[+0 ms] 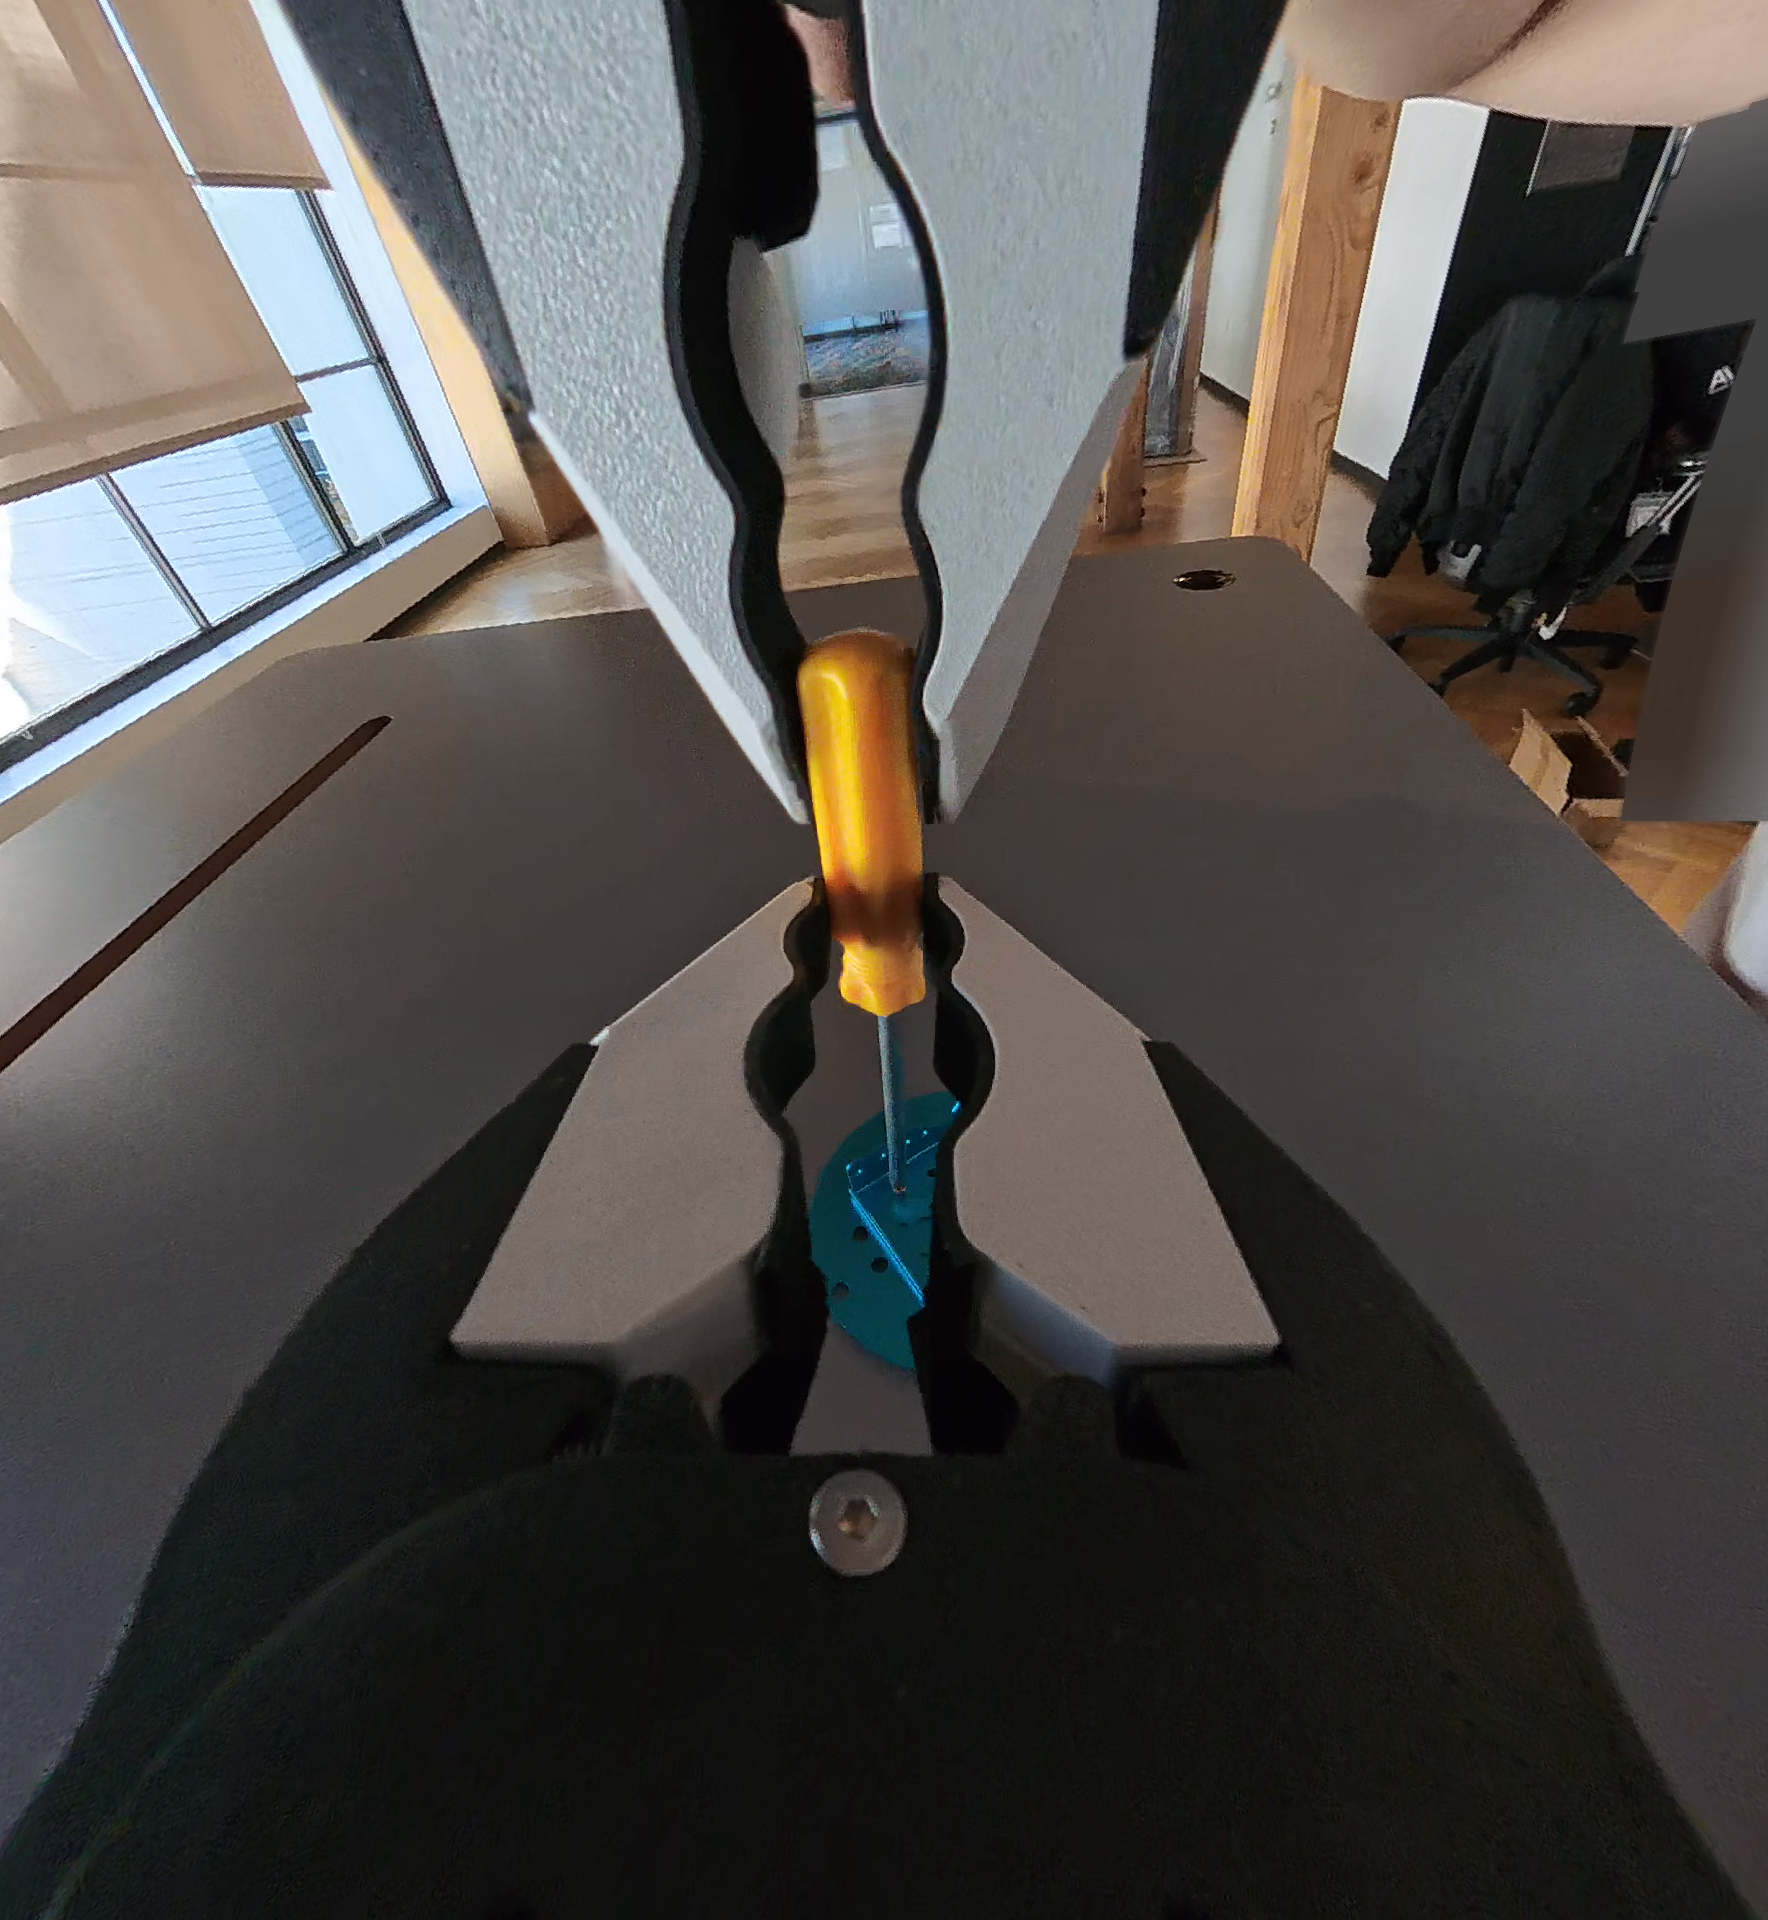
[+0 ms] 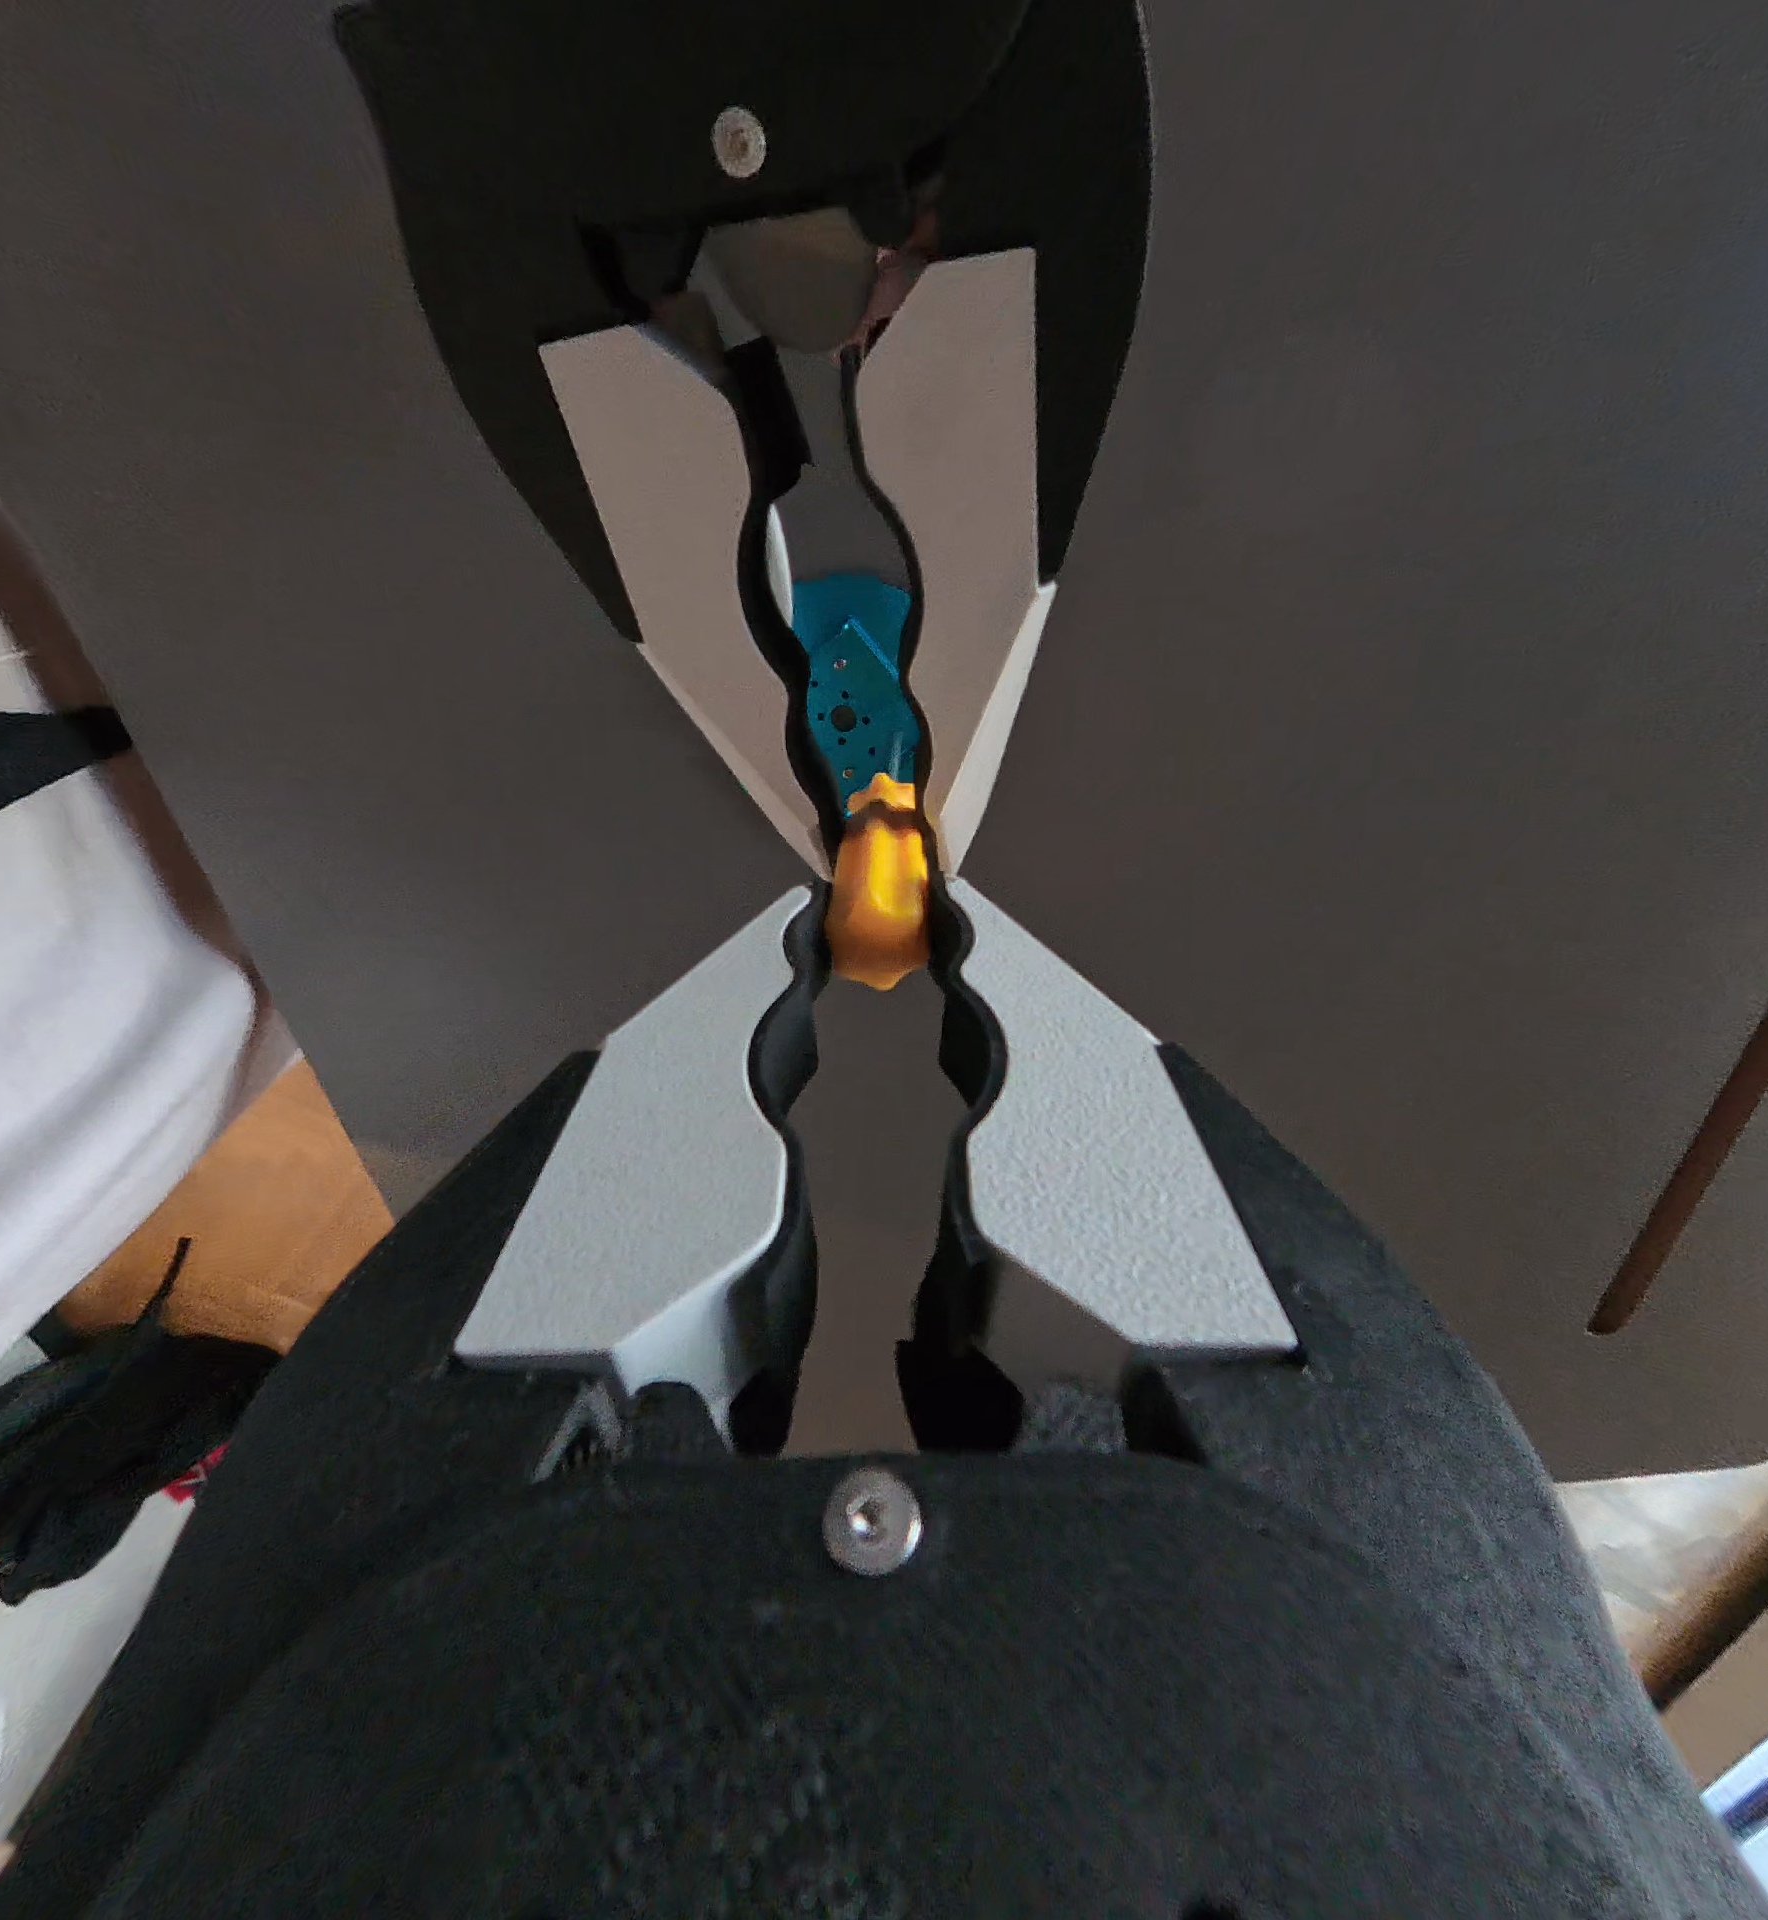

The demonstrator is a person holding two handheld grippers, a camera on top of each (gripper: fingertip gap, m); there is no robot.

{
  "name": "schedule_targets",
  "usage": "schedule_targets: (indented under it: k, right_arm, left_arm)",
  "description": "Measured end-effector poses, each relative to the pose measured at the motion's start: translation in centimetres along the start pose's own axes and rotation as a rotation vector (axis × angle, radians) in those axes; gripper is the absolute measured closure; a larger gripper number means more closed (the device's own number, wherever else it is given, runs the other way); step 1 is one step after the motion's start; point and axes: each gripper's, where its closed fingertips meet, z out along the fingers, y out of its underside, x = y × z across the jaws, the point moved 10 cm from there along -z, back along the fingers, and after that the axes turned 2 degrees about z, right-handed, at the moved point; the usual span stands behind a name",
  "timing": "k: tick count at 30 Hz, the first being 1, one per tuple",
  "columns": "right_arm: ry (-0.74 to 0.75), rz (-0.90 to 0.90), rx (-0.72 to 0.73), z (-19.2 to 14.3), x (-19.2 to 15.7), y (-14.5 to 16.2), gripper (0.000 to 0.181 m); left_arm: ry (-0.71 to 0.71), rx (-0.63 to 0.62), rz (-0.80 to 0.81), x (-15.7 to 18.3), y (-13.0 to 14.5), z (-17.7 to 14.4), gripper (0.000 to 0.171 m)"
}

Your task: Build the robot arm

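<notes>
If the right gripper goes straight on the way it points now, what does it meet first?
Probably the left gripper, tip to tip with it: the right gripper holds the orange screwdriver, whose tip rests on the blue bracket. Depth is unclear.

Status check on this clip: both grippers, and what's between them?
Right gripper shut on orange-handled screwdriver, upright, tip on blue perforated bracket. Left gripper shut on bracket, fingers either side of shaft. Grey table around them.

1. The screwdriver has a glossy, translucent amber plastic handle and a thin, bare metal shaft.
2. The blue bracket looks like metal with a satin sheen, drilled with holes.
3. The table is smooth, matt grey.
4. The left hand-held gripper has grainy matt black plastic, pale textured fingers and a shiny metal screw.
</notes>
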Motion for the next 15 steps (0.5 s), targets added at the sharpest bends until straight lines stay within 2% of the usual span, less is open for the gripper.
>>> schedule_targets:
  k: [1, 3, 6, 8, 11, 12, 13, 15]
  right_arm:
    - [0.01, 0.034, -0.007, 0.0, 0.0, -0.01, 0.164]
    - [0.007, 0.151, -0.03, 0.02, 0.31, 0.0, 0.164]
    - [-0.012, 0.312, -0.012, 0.02, 0.83, 0.13, 0.164]
    - [-0.028, 0.355, -0.012, 0.03, 0.98, 0.28, 0.164]
    - [-0.076, 0.241, -0.046, 0.16, 0.69, 0.24, 0.159]
    - [-0.062, 0.179, -0.033, 0.25, 0.6, 0.13, 0.147]
    - [-0.045, 0.127, -0.03, 0.36, 0.51, 0.07, 0.143]
    - [-0.037, 0.042, -0.045, 0.69, 0.13, 0.1, 0.161]
  left_arm:
    - [-0.002, 0.0, -0.004, -0.04, 0.05, -0.07, 0.156]
    - [-0.055, 0.004, 0.008, -0.13, -0.01, -0.19, 0.142]
    - [-0.117, 0.01, 0.037, 0.01, -0.49, -0.2, 0.147]
    - [-0.099, -0.001, 0.039, 0.23, -0.53, 0.0, 0.155]
    - [-0.035, -0.003, 0.014, 0.21, -0.61, 0.05, 0.156]
    - [-0.02, -0.002, 0.012, 0.19, -0.61, 0.03, 0.155]
    - [-0.007, -0.001, 0.015, 0.2, -0.6, 0.01, 0.156]
    - [0.002, 0.003, 0.008, 0.14, -0.57, -0.05, 0.156]
